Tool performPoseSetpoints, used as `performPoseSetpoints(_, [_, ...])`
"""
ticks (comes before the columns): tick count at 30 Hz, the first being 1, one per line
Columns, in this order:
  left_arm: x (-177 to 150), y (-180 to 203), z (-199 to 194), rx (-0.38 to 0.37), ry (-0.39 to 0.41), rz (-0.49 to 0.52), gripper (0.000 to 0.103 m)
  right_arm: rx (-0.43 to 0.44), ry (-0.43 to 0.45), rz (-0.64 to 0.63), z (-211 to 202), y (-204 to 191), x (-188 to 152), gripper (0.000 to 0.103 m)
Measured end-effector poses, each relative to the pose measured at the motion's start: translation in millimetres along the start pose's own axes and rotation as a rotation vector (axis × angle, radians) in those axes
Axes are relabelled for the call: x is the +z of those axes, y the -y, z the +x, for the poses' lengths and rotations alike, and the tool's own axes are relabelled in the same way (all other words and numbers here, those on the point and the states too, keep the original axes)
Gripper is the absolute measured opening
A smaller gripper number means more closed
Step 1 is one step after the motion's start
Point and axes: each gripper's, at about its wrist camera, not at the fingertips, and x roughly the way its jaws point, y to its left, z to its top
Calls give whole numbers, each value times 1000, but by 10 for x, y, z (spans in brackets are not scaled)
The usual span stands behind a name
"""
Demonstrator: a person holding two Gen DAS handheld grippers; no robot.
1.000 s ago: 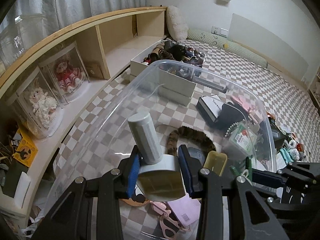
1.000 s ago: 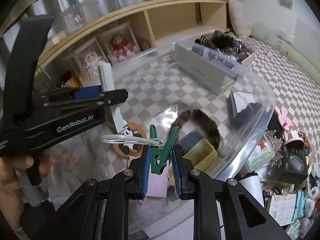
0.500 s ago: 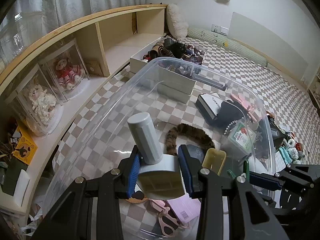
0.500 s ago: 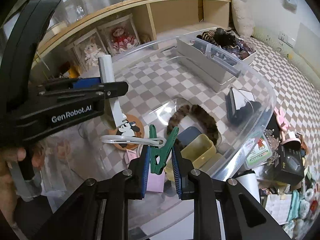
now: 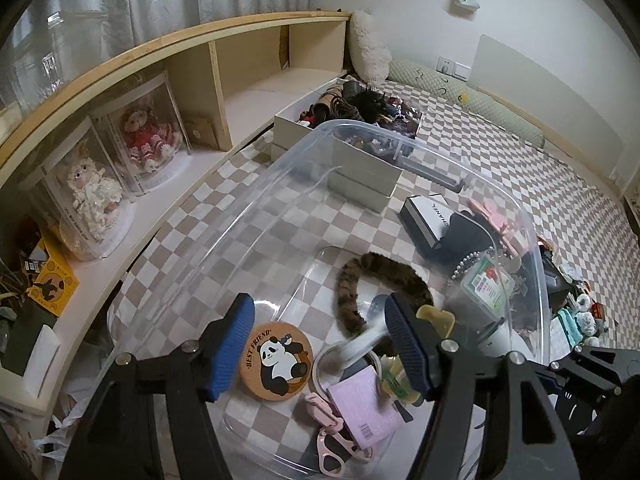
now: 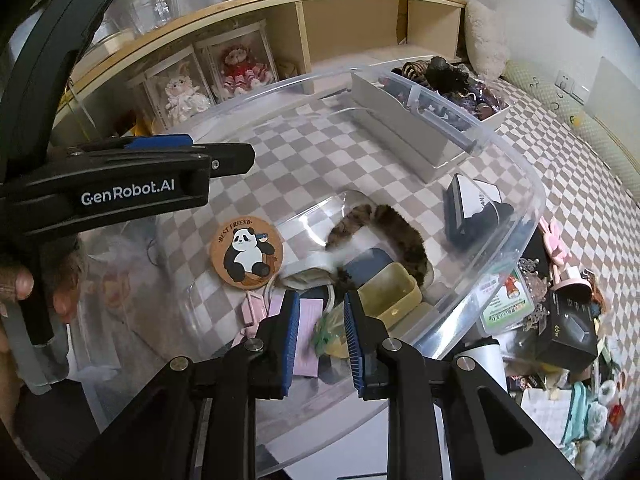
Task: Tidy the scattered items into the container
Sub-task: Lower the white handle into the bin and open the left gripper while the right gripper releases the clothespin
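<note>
two spread claws [image 5: 320, 344] [image 6: 320, 332] over clear plastic container [image 5: 500, 196], round cork coaster [image 5: 276, 362] inside

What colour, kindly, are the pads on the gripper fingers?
Blue ribbed pads, clearest in the left wrist view.

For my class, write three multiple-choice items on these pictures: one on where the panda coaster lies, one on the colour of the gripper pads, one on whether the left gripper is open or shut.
1. Where does the panda coaster lie?
A. on the wooden shelf
B. inside the clear plastic bin
C. in the white box

2. What colour are the gripper pads?
A. blue
B. red
C. yellow

3. How is the left gripper?
A. shut on a bottle
B. shut on a peg
C. open, holding nothing

Answers: 1 B, the coaster rests on the bin's floor; 2 A, both views show ribbed blue pads; 3 C, its fingers stand wide apart with nothing between them.
</note>
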Motion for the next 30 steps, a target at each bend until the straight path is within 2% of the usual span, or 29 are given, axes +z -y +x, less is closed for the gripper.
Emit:
performPoseSetpoints(6, [-7,20,2,2,-4,8,68,-7,15,-12,-14,-21,-14,26])
performPoseSetpoints(7, [-10,25,2,2,-4,10,68,-16,21,-13,-20,-26,-18,49])
performPoseSetpoints(9, [-14,30,1,3,-5,12,68,-27,50,-16,-57,-36,-29,81])
performPoseSetpoints(14, [-15,32,6,8,-5,11,68,-33,72,-42,-101,-81,-51,81])
performPoseSetpoints(17, [-18,40,-3,14,1,14,80,-38,71,-45,-94,-72,-56,81])
performPoseSetpoints(22, [-27,33,-40,13,16,10,83,-47,79,-33,-133,-27,-67,81])
performPoseSetpoints(24, [-35,21,-54,8,23,3,95,-48,86,-24,-166,-3,-71,81])
performPoseSetpoints(25, [-39,14,-65,5,29,-1,97,-49,89,-20,-182,10,-73,81])
performPoseSetpoints(30, [-43,-4,-133,-10,55,-8,103,-51,104,3,-262,71,-83,81])
